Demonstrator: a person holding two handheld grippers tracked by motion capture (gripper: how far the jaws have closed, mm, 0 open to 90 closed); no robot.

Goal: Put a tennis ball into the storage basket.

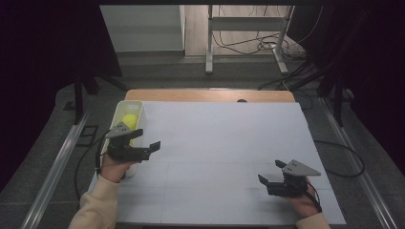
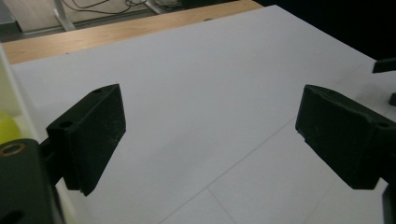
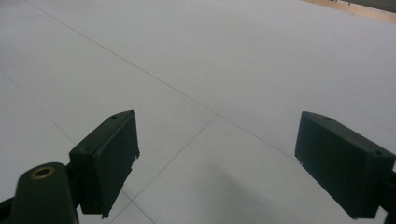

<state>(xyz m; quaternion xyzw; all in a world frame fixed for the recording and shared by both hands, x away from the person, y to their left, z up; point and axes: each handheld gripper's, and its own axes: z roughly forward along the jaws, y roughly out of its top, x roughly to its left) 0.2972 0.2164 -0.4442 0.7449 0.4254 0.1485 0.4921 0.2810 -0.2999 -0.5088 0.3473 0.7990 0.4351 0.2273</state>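
High view shows yellow ball (image 1: 129, 121) in bin (image 1: 137, 105) beside spread, empty left gripper (image 1: 147, 139).

White table top (image 1: 224, 143), matte, crossed by thin seam lines. Wooden strip (image 1: 210, 95) bare along the far edge, with a small dark spot (image 1: 241, 100) near its middle. At the left edge, a pale tray (image 1: 117, 114), long and narrow, lying lengthwise along the border and holding a yellow ball (image 1: 129, 120). Same white top (image 2: 196, 93) and wooden strip (image 2: 116, 32) in the left gripper view, tray wall (image 2: 11, 100) at the left margin. Seams (image 3: 187, 98) in the right gripper view.
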